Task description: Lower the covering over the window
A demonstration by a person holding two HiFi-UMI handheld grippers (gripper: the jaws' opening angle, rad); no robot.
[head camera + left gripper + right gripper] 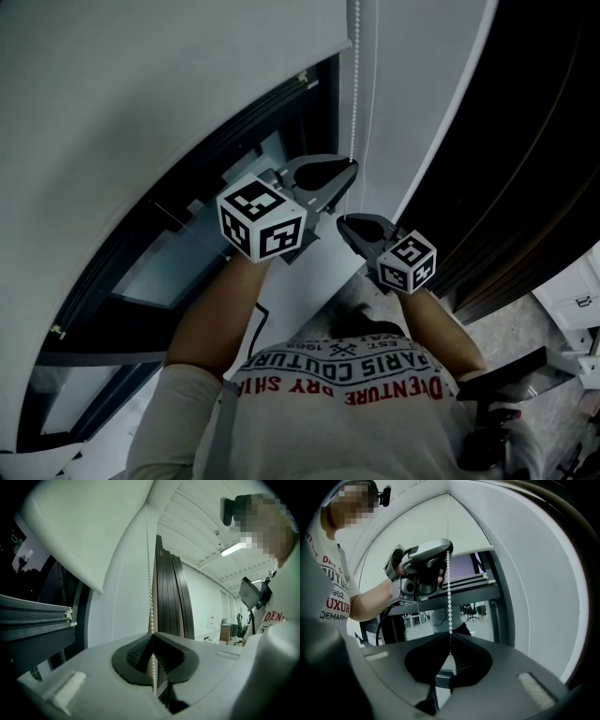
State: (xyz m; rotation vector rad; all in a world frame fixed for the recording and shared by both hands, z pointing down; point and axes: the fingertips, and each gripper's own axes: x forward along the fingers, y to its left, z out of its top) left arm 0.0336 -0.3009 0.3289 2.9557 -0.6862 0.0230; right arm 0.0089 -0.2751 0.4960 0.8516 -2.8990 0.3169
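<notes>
A white roller blind point(141, 103) hangs partway down over the dark-framed window point(178, 253). Its white bead chain point(354, 75) drops beside the white wall strip. My left gripper point(351, 169) is the higher one and is shut on the bead chain point(151, 606), which passes between its closed jaws. Just below it, my right gripper point(343, 223) is also shut on the same bead chain point(449, 606). In the right gripper view the left gripper point(446, 555) shows above, pinching the chain under the blind's bottom edge point(468, 552).
Dark tall panels point(525, 141) stand right of the wall strip. An office chair point(497, 412) and a white cabinet point(577, 291) are at the lower right. The window's dark sill rails point(33, 620) lie to the left of the chain.
</notes>
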